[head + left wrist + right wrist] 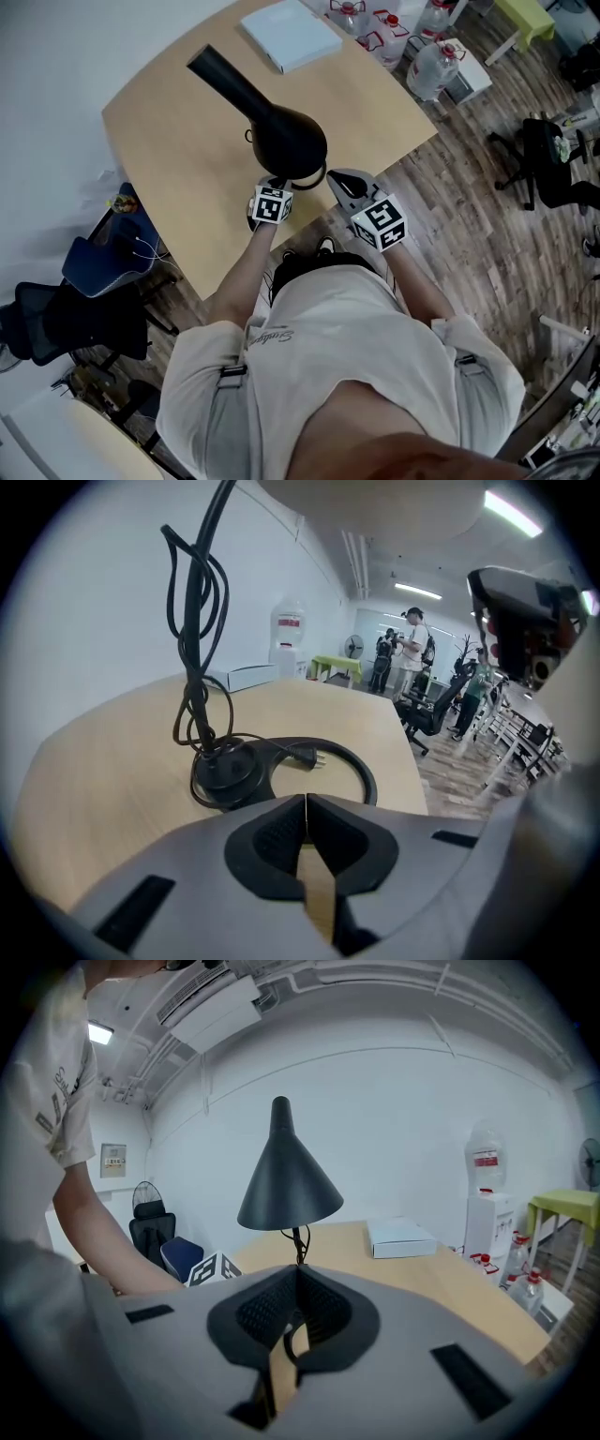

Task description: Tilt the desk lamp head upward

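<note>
Both grippers are empty, and in each gripper view the jaw tips are closed against each other with no object between them. The lamp head (289,1180) is a black cone. In the right gripper view it stands apex up with its mouth facing down at the table (178,150), so its long axis is close to vertical. It lies straight ahead of the right gripper (297,1271) and above the jaw line, apart from it. The left gripper (305,799) sits low over the table and points at the ring base (323,754), where the cord (192,621) is wound round the stem. The head's rim is overhead in that view. In the head view the wide rim of the head is just beyond both grippers, and the narrow end runs away up-left. Judgement: the right gripper has the clearer line to the head, while the left gripper is placed to steady the base. Neither gripper touches the lamp. To tilt the head upward, a gripper must first open or press under the near rim.
</note>
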Motion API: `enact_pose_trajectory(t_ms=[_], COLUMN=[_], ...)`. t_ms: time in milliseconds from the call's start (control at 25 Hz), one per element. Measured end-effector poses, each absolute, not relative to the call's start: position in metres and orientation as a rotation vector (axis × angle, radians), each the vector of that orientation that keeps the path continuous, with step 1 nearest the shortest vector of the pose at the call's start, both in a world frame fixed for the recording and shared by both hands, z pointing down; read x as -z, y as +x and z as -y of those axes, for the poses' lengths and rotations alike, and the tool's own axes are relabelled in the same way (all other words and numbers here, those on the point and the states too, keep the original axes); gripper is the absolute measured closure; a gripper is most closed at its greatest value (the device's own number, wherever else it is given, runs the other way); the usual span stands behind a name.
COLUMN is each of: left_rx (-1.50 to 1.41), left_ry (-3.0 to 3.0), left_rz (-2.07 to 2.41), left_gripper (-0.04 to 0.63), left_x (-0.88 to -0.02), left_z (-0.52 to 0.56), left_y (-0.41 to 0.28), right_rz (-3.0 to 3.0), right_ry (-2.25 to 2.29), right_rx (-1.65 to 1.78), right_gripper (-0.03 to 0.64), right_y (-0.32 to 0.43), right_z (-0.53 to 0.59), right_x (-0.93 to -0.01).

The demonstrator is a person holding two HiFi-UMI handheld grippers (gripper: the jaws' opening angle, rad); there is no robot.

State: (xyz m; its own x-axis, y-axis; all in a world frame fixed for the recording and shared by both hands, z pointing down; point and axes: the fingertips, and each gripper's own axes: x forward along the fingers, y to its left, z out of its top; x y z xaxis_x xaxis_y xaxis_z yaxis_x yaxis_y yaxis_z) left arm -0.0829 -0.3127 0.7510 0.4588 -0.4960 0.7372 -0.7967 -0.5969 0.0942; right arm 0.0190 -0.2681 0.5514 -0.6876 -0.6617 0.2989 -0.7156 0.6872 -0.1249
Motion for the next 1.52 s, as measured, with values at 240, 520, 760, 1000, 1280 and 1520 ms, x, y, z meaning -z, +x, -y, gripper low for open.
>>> enact_pose_trajectory(t_ms=[240, 520, 760, 1000, 1280, 1520], left_rx=[-1.023, -0.954, -0.985, -0.996, -1.005, -1.019], left_ry=[2.244, 2.234, 2.251, 2.258, 2.262, 2.268], left_rz=[1.061, 1.033, 1.023, 0.984, 0.956, 0.949], left_gripper=[0.580, 0.580, 0.580, 0.580, 0.580, 0.580], left_x=[-0.769, -0.767, -0.767, -0.769, -0.767, -0.768], left_z=[0.310, 0.311, 0.313, 0.312, 0.311, 0.311], left_y=[-0.084, -0.085, -0.085, -0.085, -0.085, -0.084], right_rz=[2.695, 2.735, 2.843, 2.892, 2.876, 2.905], right_ry=[1.069, 1.035, 1.021, 1.038, 1.050, 1.076], right_rx=[-0.343, -0.351, -0.346, -0.321, -0.234, -0.219], right_gripper=[0.623, 0.622, 0.623, 0.623, 0.623, 0.623], right_y=[0.014, 0.006, -0.006, -0.009, -0.008, 0.002], right_z=[0.279, 0.290, 0.292, 0.291, 0.289, 0.283], right_x=[-0.552, -0.553, -0.540, -0.534, -0.528, -0.514])
